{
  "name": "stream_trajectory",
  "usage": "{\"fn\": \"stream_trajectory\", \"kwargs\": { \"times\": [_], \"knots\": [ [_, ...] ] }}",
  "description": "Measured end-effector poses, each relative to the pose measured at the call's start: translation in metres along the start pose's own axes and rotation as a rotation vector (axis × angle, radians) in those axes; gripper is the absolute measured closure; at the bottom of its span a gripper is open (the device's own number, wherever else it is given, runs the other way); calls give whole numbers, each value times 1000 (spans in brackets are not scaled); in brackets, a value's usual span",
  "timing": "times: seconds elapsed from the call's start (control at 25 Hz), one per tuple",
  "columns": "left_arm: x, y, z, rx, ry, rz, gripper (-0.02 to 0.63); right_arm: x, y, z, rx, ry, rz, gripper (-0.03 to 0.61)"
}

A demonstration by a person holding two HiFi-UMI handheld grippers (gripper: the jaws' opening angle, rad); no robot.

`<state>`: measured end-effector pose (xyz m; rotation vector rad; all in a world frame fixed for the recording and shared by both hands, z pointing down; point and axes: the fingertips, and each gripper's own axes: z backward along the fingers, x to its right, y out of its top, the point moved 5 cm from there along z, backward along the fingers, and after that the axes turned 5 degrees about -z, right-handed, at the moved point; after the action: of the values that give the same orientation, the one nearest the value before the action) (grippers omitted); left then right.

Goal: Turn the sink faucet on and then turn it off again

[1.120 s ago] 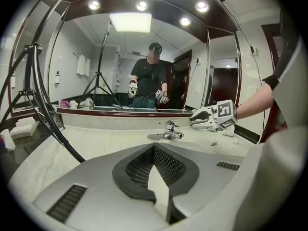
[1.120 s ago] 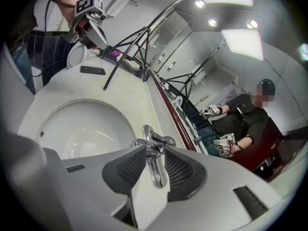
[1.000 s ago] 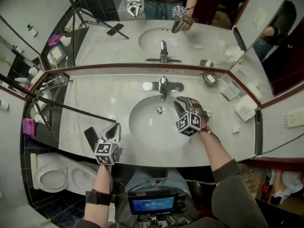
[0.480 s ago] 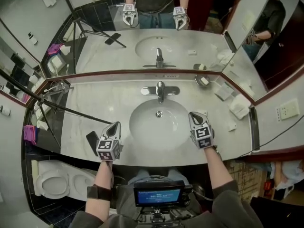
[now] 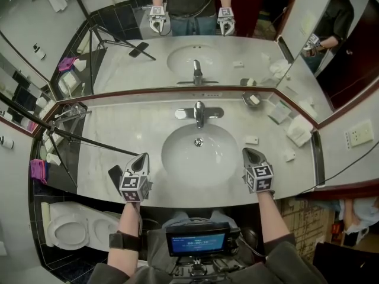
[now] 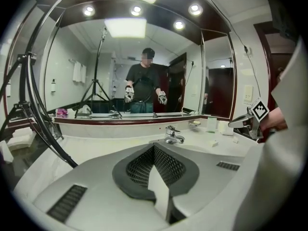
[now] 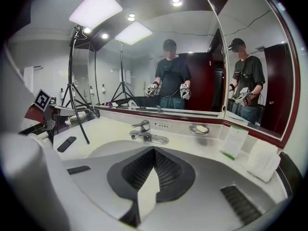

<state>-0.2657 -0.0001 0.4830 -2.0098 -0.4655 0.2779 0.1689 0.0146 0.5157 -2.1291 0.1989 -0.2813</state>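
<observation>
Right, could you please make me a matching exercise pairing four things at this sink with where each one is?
Things:
1. faucet
2. soap dish
3. flat black device
4. right gripper

Places:
A. right of the basin, near the front edge of the counter, jaws shut
B. on the counter left of the basin, beside the left gripper
C. behind the basin, centred
D. at the back of the counter, right of the faucet

Pairs: 1-C, 2-D, 3-B, 4-A.
</observation>
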Motion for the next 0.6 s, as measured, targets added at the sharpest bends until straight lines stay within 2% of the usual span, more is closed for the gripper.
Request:
{"fn": "stream_trajectory", "kwargs": {
  "times": [0.6],
  "knots": [
    [5, -1, -13, 0, 0, 17, 611, 3, -12, -11, -39, 21, 11, 561]
  ]
}}
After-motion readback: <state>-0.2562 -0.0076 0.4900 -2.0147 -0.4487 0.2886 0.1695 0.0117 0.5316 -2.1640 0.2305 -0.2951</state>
